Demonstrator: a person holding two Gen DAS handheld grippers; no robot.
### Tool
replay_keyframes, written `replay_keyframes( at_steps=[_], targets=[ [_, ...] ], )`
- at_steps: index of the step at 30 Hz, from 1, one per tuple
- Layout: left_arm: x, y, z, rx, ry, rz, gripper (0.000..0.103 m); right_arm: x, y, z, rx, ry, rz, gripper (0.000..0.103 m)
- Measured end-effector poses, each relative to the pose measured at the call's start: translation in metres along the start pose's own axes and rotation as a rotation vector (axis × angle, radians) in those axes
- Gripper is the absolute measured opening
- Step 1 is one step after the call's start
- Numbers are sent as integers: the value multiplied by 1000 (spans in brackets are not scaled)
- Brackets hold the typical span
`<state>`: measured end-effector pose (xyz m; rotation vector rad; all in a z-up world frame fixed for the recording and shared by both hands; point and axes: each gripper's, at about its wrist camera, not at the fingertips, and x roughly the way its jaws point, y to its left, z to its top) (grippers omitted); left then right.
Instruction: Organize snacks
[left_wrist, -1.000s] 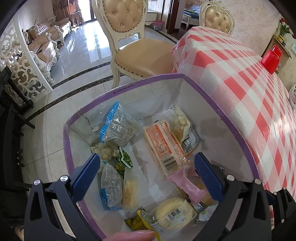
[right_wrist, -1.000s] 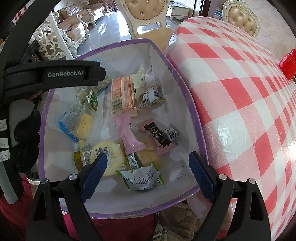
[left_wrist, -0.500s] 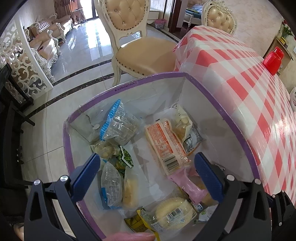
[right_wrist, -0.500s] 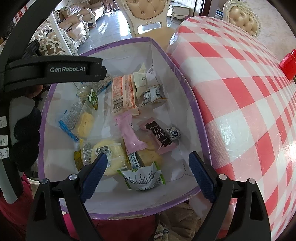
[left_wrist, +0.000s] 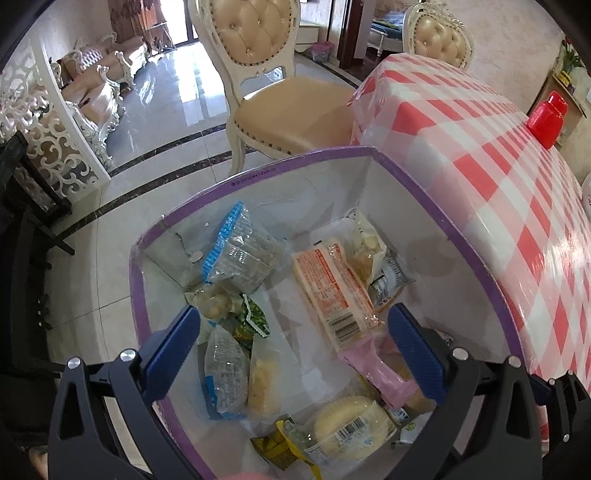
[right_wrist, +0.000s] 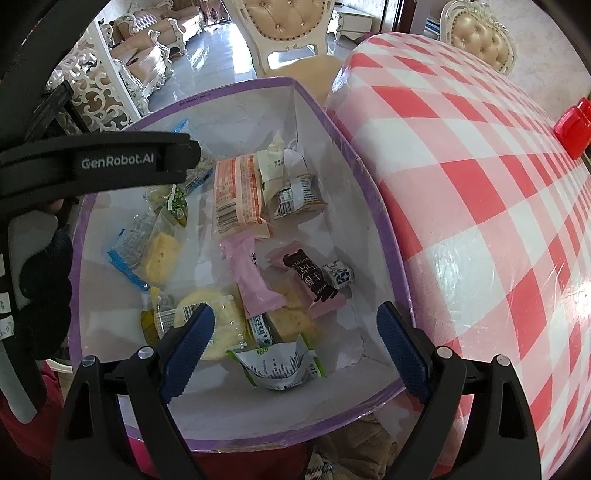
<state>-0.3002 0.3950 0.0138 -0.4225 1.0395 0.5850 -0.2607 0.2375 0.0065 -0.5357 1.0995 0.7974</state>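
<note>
Only in the right view, a black-labelled pink packet (right_wrist: 312, 282) shows.

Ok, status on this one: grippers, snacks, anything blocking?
Left gripper and right gripper open, empty, over the box. Snacks loose inside; orange packet uppermost. Nothing blocking.

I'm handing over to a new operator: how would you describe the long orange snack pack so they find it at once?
Look inside the purple-rimmed box beside the checked table. The orange pack lies lengthwise in the middle towards the far wall, just beyond the plain pink wrapper. It is the only orange-and-white printed packet, with a barcode at its near end.
</note>
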Motion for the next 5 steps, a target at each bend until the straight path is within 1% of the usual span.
replay_keyframes(
  at_steps=[5],
  targets=[
    [3, 0, 1, -3, 19, -16, 102, 0, 0, 0, 0, -1, 2, 87]
  ],
)
